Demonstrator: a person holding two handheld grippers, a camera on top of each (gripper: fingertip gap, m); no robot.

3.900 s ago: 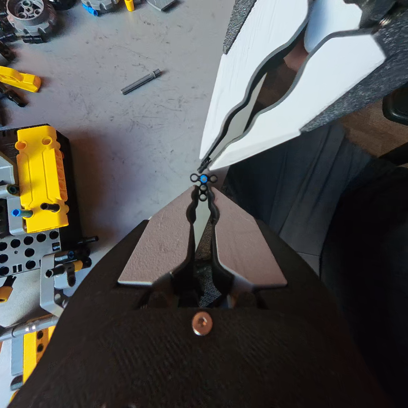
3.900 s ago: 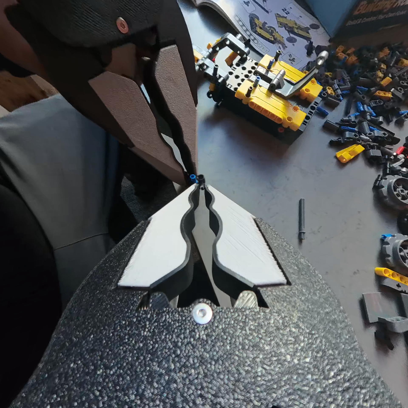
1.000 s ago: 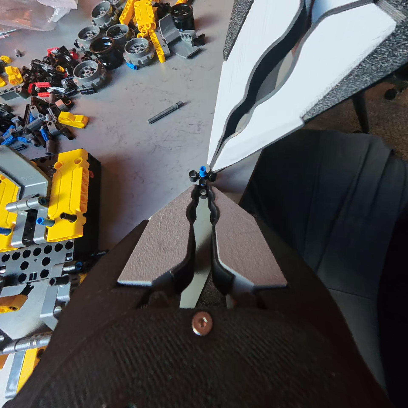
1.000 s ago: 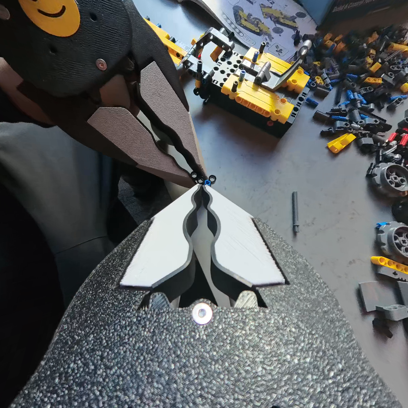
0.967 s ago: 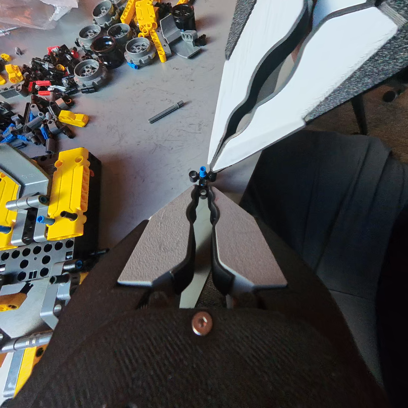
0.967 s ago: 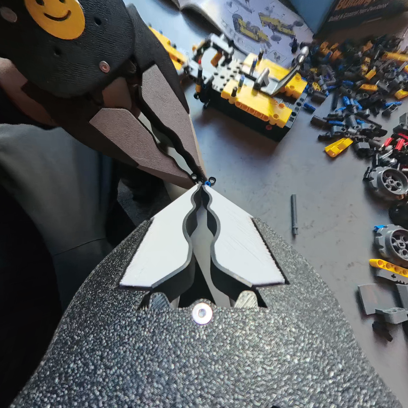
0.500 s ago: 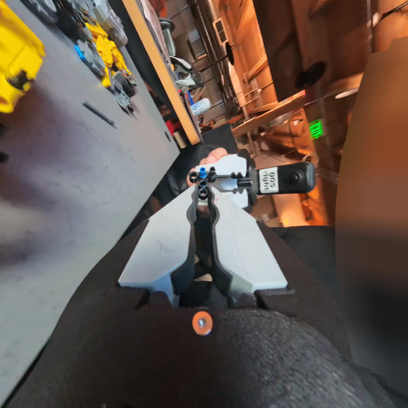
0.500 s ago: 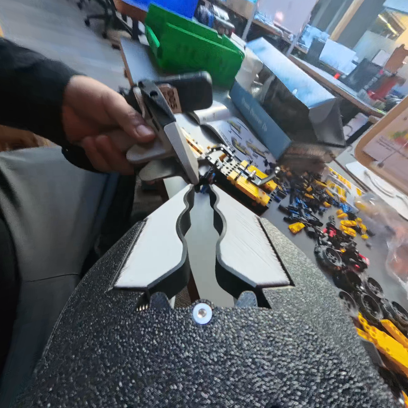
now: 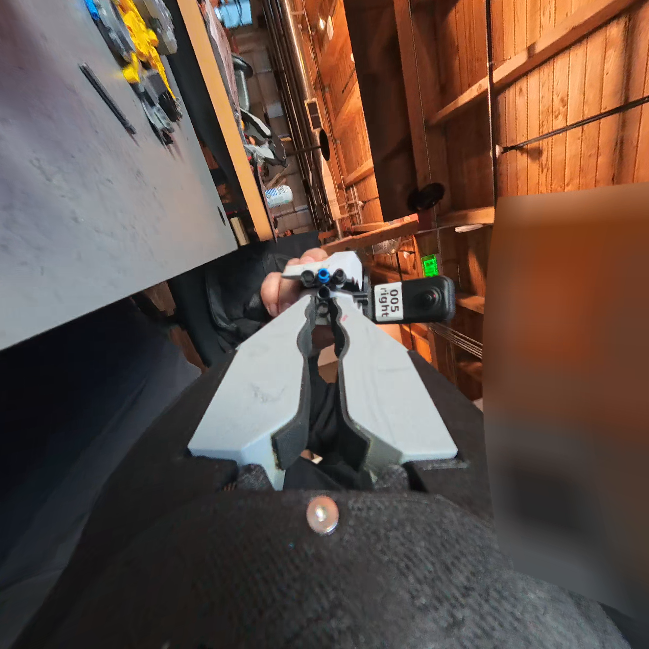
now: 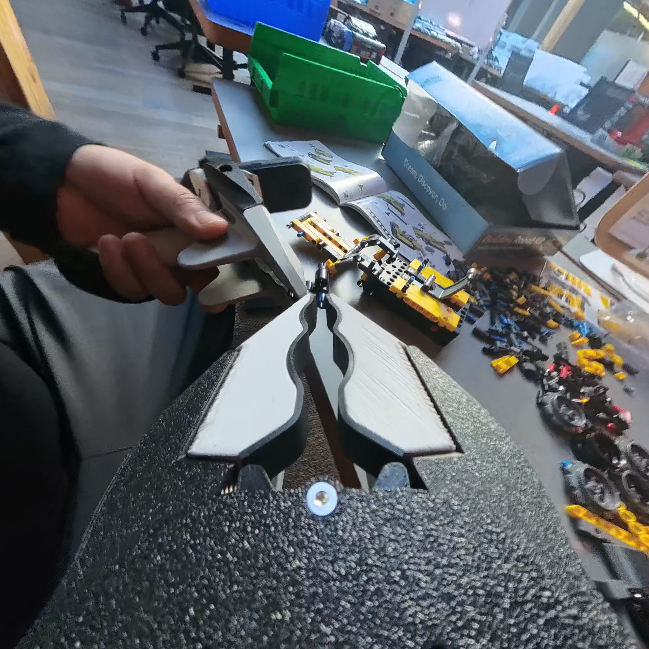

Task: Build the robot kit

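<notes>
Both grippers lifted off the table, meeting tip to tip over a small black connector.

Since a second ago both wrist views have swung up from looking down on the grey table (image 9: 87, 196) to looking across the room. The left gripper (image 9: 323, 305), centre frame, has its jaws clamped on the stem of the small black connector (image 9: 322, 281), with its blue pin (image 9: 322, 275) at the top. The right gripper (image 10: 319, 301), centre frame, has its jaws nearly together around the blue pin's end; whether they actually pinch it I cannot tell, the tips being blurred. The half-built yellow model (image 10: 414, 284) lies mid-right, loose parts (image 10: 548, 337) farther right, both smeared by motion. The hand (image 10: 140, 224) at left grips the other gripper's handle, which hides its palm.
</notes>
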